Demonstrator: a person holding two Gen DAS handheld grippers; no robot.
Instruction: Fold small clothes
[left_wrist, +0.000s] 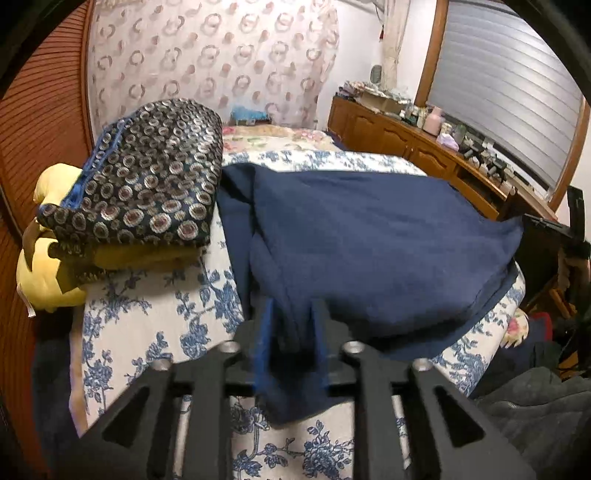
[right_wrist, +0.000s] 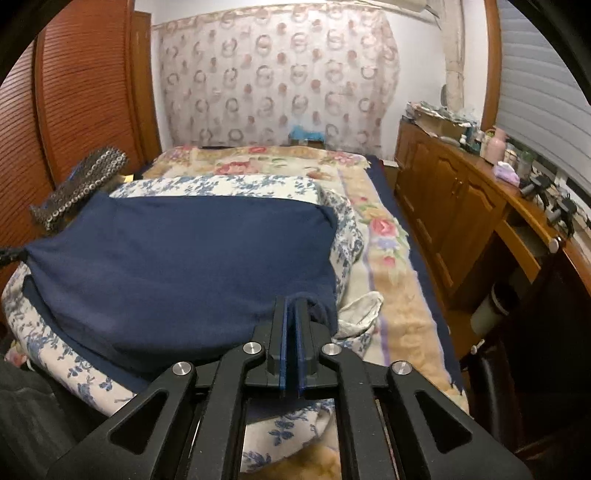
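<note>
A navy blue garment (left_wrist: 369, 240) (right_wrist: 184, 258) lies spread across the bed, folded over on itself, with its near edge lifted. In the left wrist view my left gripper (left_wrist: 291, 306) stands a little open. A bunched edge of the navy cloth hangs loosely through the gap between its blue pads, and they do not pinch it. In the right wrist view my right gripper (right_wrist: 291, 301) is shut on the garment's near right corner, with a small fold of cloth poking out past the fingertips.
The blue-and-white floral bed cover (left_wrist: 147, 332) lies under the garment. A folded ring-patterned cloth (left_wrist: 147, 177) sits on a yellow plush toy (left_wrist: 48, 280) at the left. A wooden sideboard (right_wrist: 461, 206) runs along the right. Dark clothing (left_wrist: 535, 406) is heaped at the bed's near corner.
</note>
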